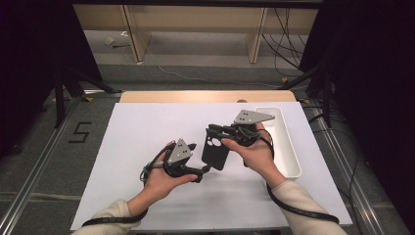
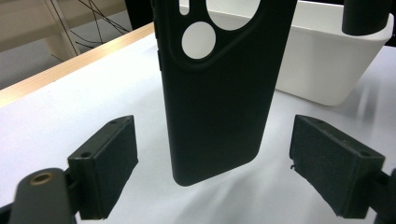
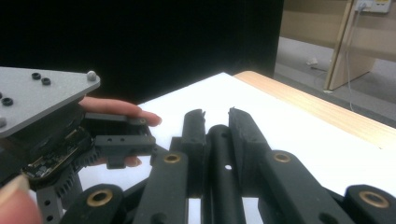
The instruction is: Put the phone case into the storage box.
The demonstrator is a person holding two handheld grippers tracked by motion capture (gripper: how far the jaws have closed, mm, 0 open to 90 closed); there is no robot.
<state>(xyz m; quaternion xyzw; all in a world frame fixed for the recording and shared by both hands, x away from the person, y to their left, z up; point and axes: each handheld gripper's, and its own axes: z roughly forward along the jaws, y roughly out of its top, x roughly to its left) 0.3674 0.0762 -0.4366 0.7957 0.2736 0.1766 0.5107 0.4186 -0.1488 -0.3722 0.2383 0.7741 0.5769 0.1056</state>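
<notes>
Worktop (image 1: 147,127) covered in white; left gripper (image 1: 199,172), near its front edge, has its jaws spread wide on either side of the lower end of a black phone case (image 1: 215,151) without pressing it; right gripper (image 1: 211,131) is clamped on the case's edge, holding it upright above the middle; white tray (image 1: 288,147) lies along the right edge.

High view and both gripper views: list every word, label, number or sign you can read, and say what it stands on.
"5": black tape strokes on the grey floor, left of the table.
A wall label at the top right of the right gripper view: too blurred to read.
The black phone case, the white bin and both grippers carry no readable text.
</notes>
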